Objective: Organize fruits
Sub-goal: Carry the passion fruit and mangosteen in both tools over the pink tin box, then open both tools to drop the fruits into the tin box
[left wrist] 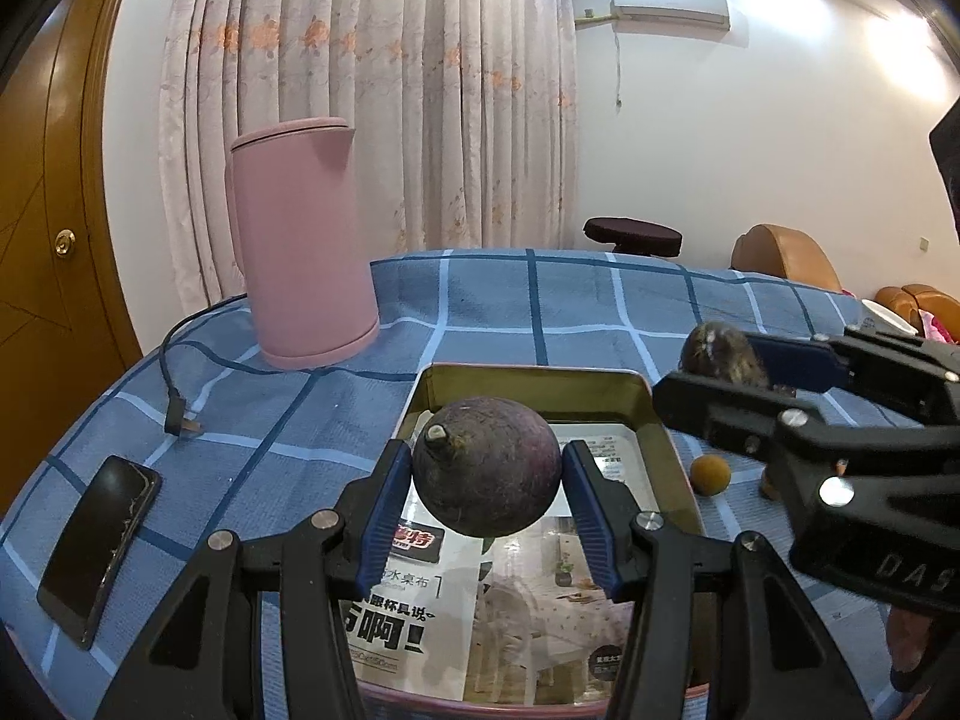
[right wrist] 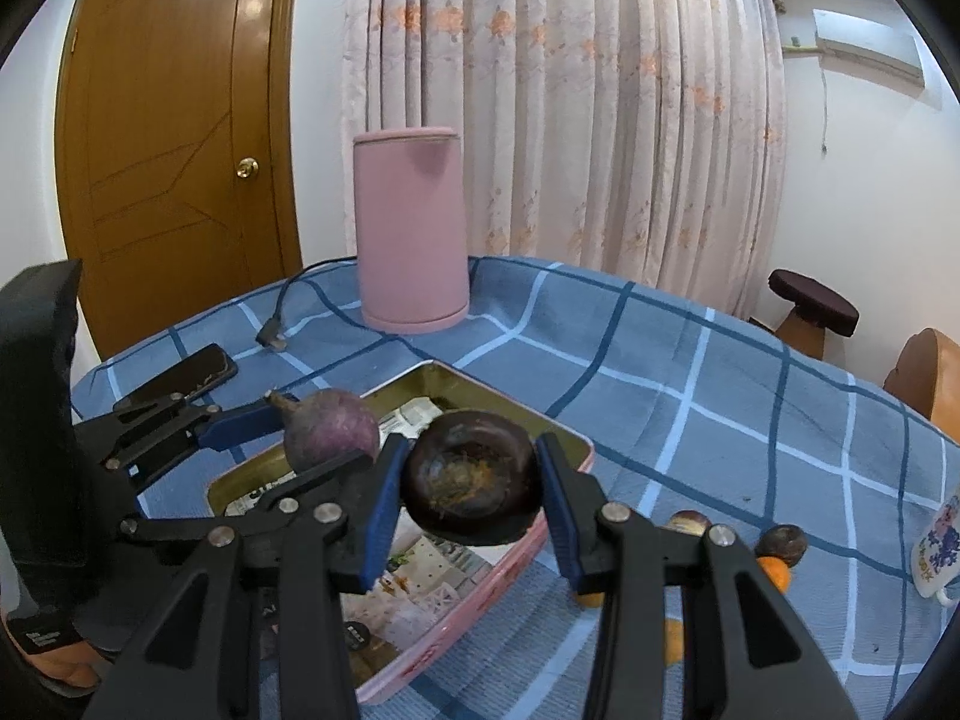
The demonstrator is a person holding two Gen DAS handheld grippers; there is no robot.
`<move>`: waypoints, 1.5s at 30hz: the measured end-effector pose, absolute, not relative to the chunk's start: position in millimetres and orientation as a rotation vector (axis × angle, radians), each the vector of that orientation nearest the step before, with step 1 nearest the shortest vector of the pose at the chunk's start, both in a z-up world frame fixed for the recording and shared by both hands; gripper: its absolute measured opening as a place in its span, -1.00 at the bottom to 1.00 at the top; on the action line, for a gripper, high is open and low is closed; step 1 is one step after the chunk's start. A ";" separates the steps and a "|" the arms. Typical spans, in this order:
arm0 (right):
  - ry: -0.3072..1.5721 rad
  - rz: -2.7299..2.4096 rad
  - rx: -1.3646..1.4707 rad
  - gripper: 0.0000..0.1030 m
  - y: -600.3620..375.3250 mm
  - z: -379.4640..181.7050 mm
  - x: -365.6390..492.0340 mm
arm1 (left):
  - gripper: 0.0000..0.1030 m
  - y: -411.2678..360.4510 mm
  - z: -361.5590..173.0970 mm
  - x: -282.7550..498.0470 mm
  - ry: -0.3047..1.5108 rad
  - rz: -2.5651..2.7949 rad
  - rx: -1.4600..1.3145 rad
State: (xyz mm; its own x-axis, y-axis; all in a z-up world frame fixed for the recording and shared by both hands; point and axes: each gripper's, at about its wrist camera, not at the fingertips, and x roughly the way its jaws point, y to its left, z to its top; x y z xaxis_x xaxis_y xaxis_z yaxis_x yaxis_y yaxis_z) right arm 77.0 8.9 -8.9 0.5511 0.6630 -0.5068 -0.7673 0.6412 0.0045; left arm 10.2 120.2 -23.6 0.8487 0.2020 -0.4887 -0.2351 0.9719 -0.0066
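My left gripper (left wrist: 487, 483) is shut on a round purple fruit with a stem (left wrist: 487, 465) and holds it above the metal tray (left wrist: 534, 376). It also shows in the right wrist view (right wrist: 331, 429). My right gripper (right wrist: 470, 489) is shut on a dark dented fruit (right wrist: 471, 483), held above the tray's right side (right wrist: 576, 444); that fruit shows in the left wrist view (left wrist: 723, 353). The tray is lined with printed paper (left wrist: 420, 612). Small orange and dark fruits (right wrist: 780, 546) lie on the cloth right of the tray, one in the left wrist view (left wrist: 710, 474).
A pink kettle (left wrist: 303, 240) stands at the back of the blue checked table (left wrist: 540, 300), its cord and plug (left wrist: 180, 420) trailing left. A black phone (left wrist: 99, 546) lies at the left. A printed mug (right wrist: 939, 546) sits at the right edge.
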 end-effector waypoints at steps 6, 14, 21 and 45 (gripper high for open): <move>0.522 0.863 -0.222 -0.11 14.0 -16.8 79.9 | 0.05 125.8 -27.9 11.8 0.525 0.240 -0.067; 0.545 0.858 -0.205 -0.11 14.6 -25.0 85.3 | 0.05 131.0 -34.3 14.5 0.548 0.254 -0.068; 0.573 0.860 -0.235 -0.11 22.3 -33.7 84.8 | 0.05 140.4 -36.5 15.6 0.560 0.268 -0.084; 0.625 0.891 -0.247 0.15 26.1 -51.9 84.7 | 0.12 144.9 -38.9 16.3 0.592 0.266 -0.083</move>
State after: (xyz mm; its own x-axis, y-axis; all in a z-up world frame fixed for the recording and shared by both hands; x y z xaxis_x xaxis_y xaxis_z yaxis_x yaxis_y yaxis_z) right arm 84.7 26.1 -51.9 0.4667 0.6477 -0.6022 -0.7866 0.6153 0.0522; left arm 16.3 144.9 -38.9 0.7967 0.2239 -0.5613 -0.2713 0.9625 -0.0011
